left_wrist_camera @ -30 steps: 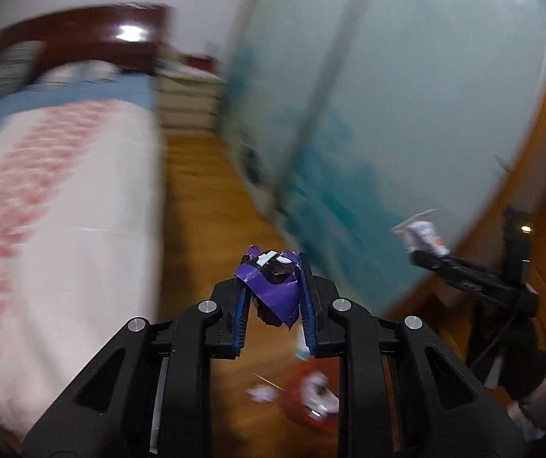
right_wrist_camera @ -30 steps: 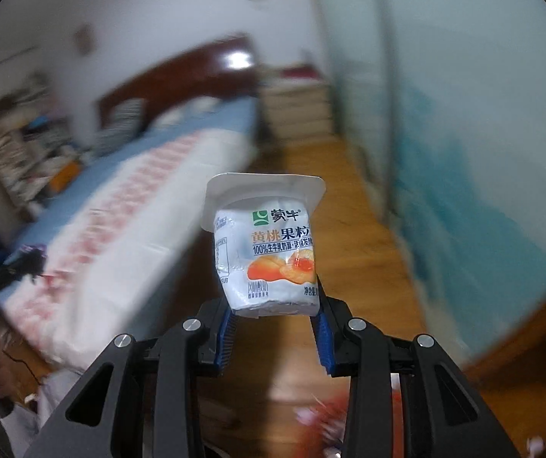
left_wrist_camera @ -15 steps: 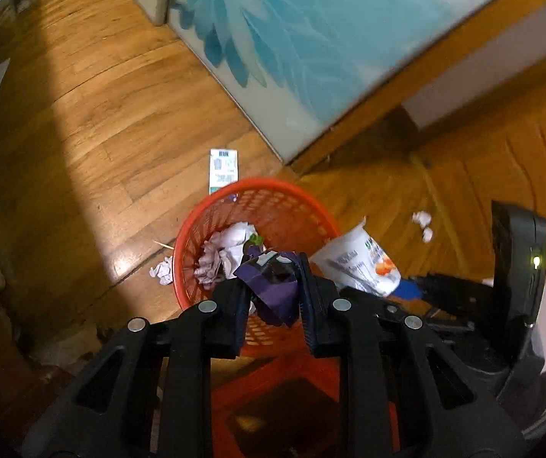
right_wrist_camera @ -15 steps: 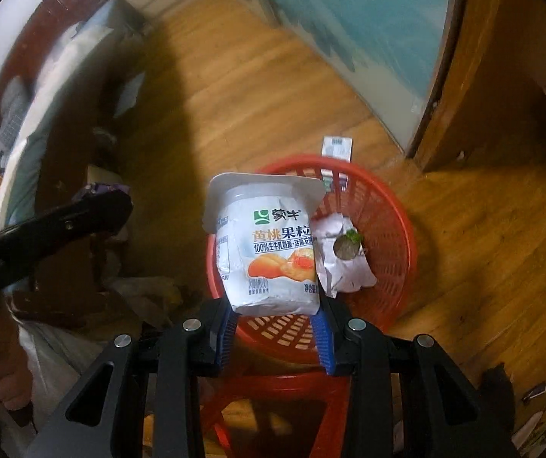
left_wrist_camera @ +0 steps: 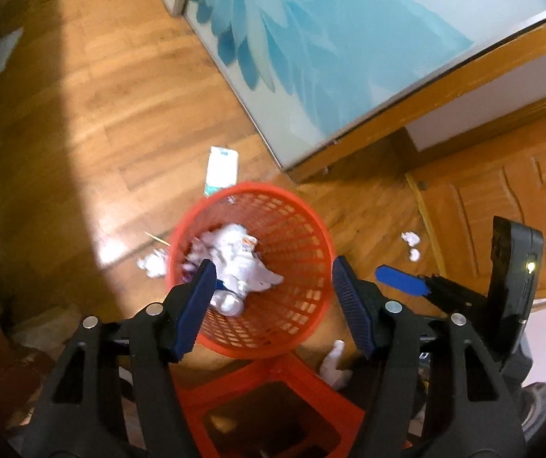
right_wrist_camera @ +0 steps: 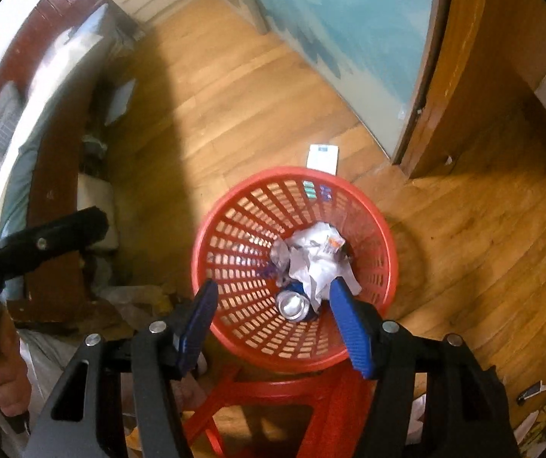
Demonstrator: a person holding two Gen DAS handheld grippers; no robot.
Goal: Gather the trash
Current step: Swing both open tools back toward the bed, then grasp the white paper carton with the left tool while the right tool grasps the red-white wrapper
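Both grippers have let go since half a second ago: the purple wrapper that was pinched in the left gripper and the yogurt cup that was clamped in the right gripper are no longer between the pads, and both sets of jaws have just been opening and now stand wide apart with nothing between them. From the left wrist view, going left to right, a crumpled white paper scrap lies on the wooden floor just outside the red basket, touching or nearly touching its wall; a flat white and green carton lies on the floor just behind the basket's far rim; inside the basket sits a heap of white crumpled trash with a bit of purple at its left edge, and the yogurt cup lies on its far side. The basket stands on a red stool. Further right, two small white scraps lie on the floor beside a wooden door. From the right wrist view, a silver can lies on its side low in the basket, next to the paper heap, with the open jaws hanging directly above the basket's mouth.
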